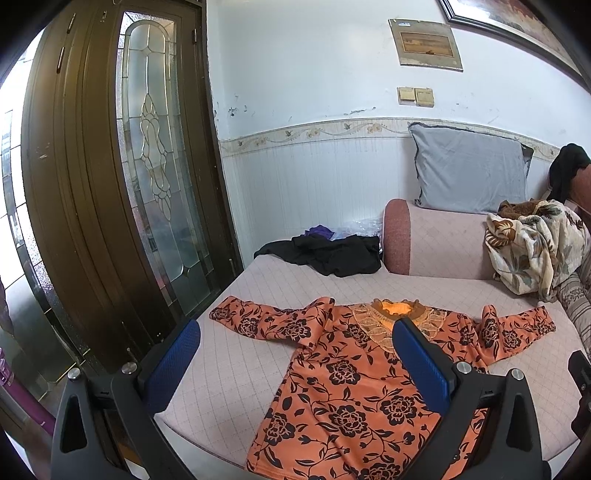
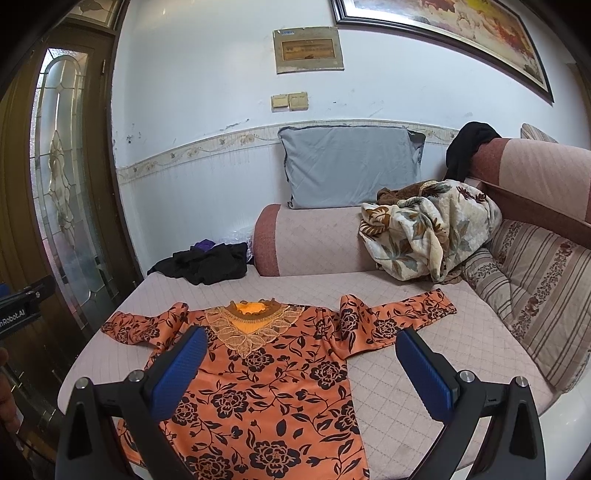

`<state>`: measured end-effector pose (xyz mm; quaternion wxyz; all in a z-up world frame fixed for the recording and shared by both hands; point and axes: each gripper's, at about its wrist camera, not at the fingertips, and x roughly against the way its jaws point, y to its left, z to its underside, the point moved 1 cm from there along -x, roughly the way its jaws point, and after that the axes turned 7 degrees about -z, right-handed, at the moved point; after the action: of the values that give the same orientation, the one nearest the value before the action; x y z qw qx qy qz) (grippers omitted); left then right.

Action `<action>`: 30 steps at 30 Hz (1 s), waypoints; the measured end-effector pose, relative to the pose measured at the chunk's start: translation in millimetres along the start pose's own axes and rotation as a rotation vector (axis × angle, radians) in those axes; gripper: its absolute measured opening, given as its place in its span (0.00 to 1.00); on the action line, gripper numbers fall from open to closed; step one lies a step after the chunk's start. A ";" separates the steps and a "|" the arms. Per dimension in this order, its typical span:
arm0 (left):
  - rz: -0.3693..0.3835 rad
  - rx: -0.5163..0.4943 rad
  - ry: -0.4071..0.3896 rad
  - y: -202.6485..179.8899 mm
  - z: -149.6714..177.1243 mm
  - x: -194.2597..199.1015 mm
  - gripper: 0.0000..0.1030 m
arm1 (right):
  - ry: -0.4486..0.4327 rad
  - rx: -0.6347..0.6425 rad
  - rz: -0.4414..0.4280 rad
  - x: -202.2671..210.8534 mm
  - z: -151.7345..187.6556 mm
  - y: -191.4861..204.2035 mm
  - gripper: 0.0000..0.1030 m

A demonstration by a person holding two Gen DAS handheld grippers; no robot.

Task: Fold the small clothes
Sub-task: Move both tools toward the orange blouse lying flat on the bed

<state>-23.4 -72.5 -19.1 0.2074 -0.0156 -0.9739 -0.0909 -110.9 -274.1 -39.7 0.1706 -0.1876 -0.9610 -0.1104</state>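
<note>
Blouse (image 2: pixel 266 376) on sofa seat (image 2: pixel 424 369)

Orange floral top (image 1: pixel 332 391) cut off at six o'clock in both wrist views, hem unseen. Part of lace collar (image 1: pixel 373 328) hidden behind blue pad of left gripper (image 1: pixel 295 365). Framed painting (image 2: pixel 443 33) cropped at twelve o'clock.
</note>
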 end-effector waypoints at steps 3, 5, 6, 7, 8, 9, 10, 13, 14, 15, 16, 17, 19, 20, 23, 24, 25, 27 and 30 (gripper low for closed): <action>0.002 0.000 0.003 0.0 1.0 -2.1 1.00 | 0.015 0.008 0.004 -2.8 1.7 1.5 1.00; 0.004 0.000 0.007 -0.6 1.3 -4.0 1.00 | 0.028 0.013 0.009 -4.6 2.5 2.9 1.00; 0.004 -0.001 0.008 -1.2 1.2 -4.7 1.00 | 0.036 0.022 0.015 -6.3 1.9 4.5 1.00; 0.004 -0.002 0.009 -1.4 1.5 -5.3 1.00 | 0.039 0.023 0.016 -7.3 2.1 5.0 1.00; 0.004 -0.003 0.011 -1.6 1.8 -6.0 1.00 | 0.040 0.025 0.017 -8.2 1.8 5.4 1.00; 0.005 -0.002 0.013 -0.8 1.3 -7.0 1.00 | 0.041 0.026 0.017 -8.7 2.1 5.6 1.00; 0.005 -0.001 0.013 0.0 1.6 -7.6 1.00 | 0.037 0.033 0.021 -9.9 1.6 6.3 1.00; 0.004 0.003 0.015 2.3 2.5 -8.8 1.00 | 0.017 0.022 0.005 -10.3 2.2 5.0 1.00; 0.004 0.004 0.016 3.7 2.7 -9.2 1.00 | 0.011 0.021 0.002 -10.9 2.2 5.2 1.00; 0.003 0.005 0.016 4.2 2.6 -9.4 1.00 | -0.001 0.018 -0.004 -11.7 1.9 6.3 1.00; 0.003 0.007 0.017 5.3 2.6 -9.7 1.00 | 0.001 0.019 -0.005 -12.1 2.1 6.6 1.00; 0.003 0.008 0.018 5.6 2.8 -9.6 1.00 | -0.006 0.023 -0.006 -12.8 2.0 7.9 1.00; 0.003 0.010 0.018 7.7 3.0 -9.4 1.00 | -0.007 0.046 0.003 -14.3 2.0 10.8 1.00; 0.002 0.011 0.017 9.0 3.0 -9.3 1.00 | -0.005 0.055 0.006 -14.4 2.5 12.8 1.00; 0.001 0.016 0.021 14.8 3.7 -9.1 1.00 | -0.004 0.076 0.011 -15.5 2.0 16.1 1.00; -0.003 0.019 0.022 17.1 4.3 -8.9 1.00 | -0.003 0.083 0.011 -15.7 2.1 17.0 1.00; -0.006 0.023 0.025 21.2 5.3 -8.0 1.00 | -0.008 0.096 0.013 -16.3 1.6 18.6 1.00; -0.005 0.036 0.029 29.9 7.7 -4.8 1.00 | -0.005 0.087 0.006 -17.2 -0.8 20.4 1.00; -0.012 0.054 0.016 49.5 14.4 10.1 1.00 | -0.003 0.059 0.002 -18.0 -5.2 23.7 1.00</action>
<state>-35.1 -21.3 -19.4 0.2148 -0.0035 -0.9744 -0.0659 -84.3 -259.9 -38.1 0.1747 -0.1838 -0.9639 -0.0816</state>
